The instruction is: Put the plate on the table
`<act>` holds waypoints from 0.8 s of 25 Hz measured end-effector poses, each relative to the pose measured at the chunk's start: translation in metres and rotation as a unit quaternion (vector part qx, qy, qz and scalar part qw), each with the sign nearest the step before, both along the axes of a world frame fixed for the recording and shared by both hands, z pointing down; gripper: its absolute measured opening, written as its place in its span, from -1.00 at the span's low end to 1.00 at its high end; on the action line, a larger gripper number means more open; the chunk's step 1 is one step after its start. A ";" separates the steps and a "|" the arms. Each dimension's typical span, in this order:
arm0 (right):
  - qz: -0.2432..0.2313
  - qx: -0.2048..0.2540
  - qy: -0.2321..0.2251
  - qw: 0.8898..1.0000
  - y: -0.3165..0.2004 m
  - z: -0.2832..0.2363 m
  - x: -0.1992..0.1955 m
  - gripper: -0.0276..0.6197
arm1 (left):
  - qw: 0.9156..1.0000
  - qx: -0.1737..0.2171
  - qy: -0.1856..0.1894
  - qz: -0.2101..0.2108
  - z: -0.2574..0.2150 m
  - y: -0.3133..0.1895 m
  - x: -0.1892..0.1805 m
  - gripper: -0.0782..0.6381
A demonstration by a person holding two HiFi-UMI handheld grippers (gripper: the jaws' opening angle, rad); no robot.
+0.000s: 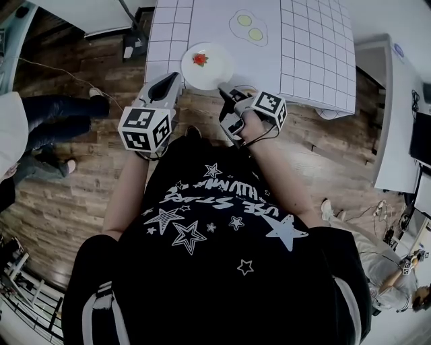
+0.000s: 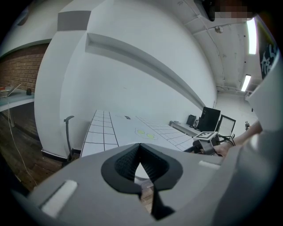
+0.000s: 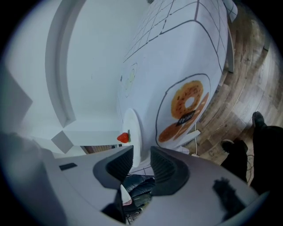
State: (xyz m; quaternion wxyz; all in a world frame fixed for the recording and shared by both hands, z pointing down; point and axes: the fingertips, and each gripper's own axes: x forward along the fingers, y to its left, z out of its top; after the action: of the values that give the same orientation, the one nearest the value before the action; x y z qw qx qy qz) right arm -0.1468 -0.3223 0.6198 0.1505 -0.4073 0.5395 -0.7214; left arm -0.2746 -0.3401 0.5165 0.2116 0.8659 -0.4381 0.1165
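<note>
I see the plate lying flat on the white table, close to the near edge. It is round, plain white and shallow, with a small red strawberry on it, left of centre. My right gripper is at the plate's near rim. In the right gripper view its jaws stand apart, with the edge-on plate reaching into the gap and neither pad pressing on it. My left gripper hovers just beside the plate, its jaw tips closed together on nothing.

Past the plate, the table lies open.
</note>
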 end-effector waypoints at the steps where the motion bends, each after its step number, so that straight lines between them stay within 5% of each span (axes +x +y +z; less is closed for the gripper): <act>1: 0.002 -0.002 -0.001 1.000 0.001 0.000 0.001 -0.55 | 1.000 0.000 0.000 0.000 0.000 0.001 0.001 -0.76; 7: -0.002 0.011 0.026 1.000 0.010 -0.010 0.019 -0.55 | 1.000 0.007 0.000 -0.001 -0.005 0.006 0.018 -0.76; 14: -0.043 0.094 0.045 0.994 0.007 -0.046 0.044 -0.57 | 1.000 0.021 -0.007 -0.012 -0.015 0.014 0.046 -0.76; 20: -0.121 0.233 0.097 0.960 0.003 -0.102 0.057 -0.75 | 0.999 0.032 -0.017 -0.031 -0.029 0.029 0.079 -0.76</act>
State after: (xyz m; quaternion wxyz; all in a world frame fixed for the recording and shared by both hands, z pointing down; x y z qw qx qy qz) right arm -0.0900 -0.3196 0.5175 0.0994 -0.3607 0.7497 -0.5459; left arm -0.1955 -0.3115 0.4874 0.1797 0.8562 -0.4717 0.1100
